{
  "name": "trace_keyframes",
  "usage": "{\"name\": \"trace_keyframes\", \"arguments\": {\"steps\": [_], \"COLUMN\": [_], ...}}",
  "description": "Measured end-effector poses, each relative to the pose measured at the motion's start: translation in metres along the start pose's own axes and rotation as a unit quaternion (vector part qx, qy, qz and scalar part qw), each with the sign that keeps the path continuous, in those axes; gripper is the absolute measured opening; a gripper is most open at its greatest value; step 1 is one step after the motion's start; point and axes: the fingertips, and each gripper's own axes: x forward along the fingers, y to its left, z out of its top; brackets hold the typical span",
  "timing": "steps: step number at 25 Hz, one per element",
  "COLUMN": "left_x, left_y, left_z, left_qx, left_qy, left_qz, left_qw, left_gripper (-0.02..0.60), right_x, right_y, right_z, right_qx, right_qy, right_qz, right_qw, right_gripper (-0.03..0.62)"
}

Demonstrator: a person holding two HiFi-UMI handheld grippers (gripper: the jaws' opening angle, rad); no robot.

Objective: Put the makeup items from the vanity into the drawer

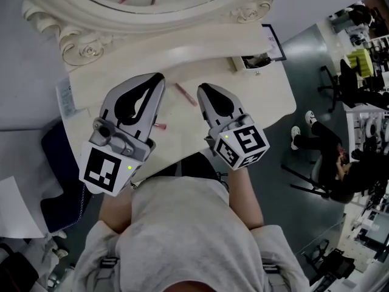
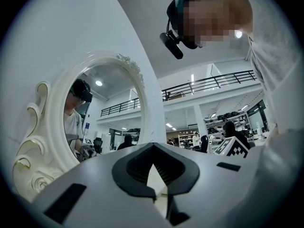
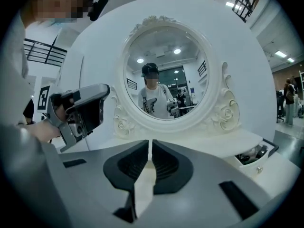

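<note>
A pink makeup pencil lies on the cream vanity top, between my two grippers. A small red item shows beside the left gripper's body. My left gripper hovers over the vanity, jaws together, nothing between them. My right gripper hangs just right of the pencil, its jaws also closed on nothing. The open drawer at the vanity's right end holds some small items; it also appears in the right gripper view as a drawer.
An oval mirror in an ornate white frame stands at the back of the vanity. A framed card lies past the drawer. Right of the vanity, a seated person and office chairs occupy the floor.
</note>
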Motion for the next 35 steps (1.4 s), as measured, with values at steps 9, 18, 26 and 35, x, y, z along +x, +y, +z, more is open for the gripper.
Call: {"name": "trace_keyframes", "arguments": {"steps": [9,18,26,35], "left_x": [0.009,0.006,-0.005,-0.014], "left_y": [0.016,0.032,0.046,0.056], "left_z": [-0.011,-0.024,-0.035,-0.039], "left_qx": [0.004,0.007,0.004,0.002], "left_qy": [0.018,0.040,0.059,0.063], "left_qz": [0.041,0.090,0.126,0.148], "left_qw": [0.9990,0.9951,0.9903,0.9870], "left_gripper": [0.011,0.011,0.011,0.011], "right_x": [0.035,0.060,0.070,0.071], "right_y": [-0.023,-0.036,-0.037,-0.040], "right_z": [-0.050,-0.115,-0.156,-0.183], "right_qx": [0.012,0.017,0.003,-0.028], "right_qy": [0.102,0.213,0.278,0.327], "right_qz": [0.026,0.057,0.079,0.080], "right_qw": [0.994,0.975,0.957,0.941], "right_gripper": [0.037,0.037,0.038,0.082]}}
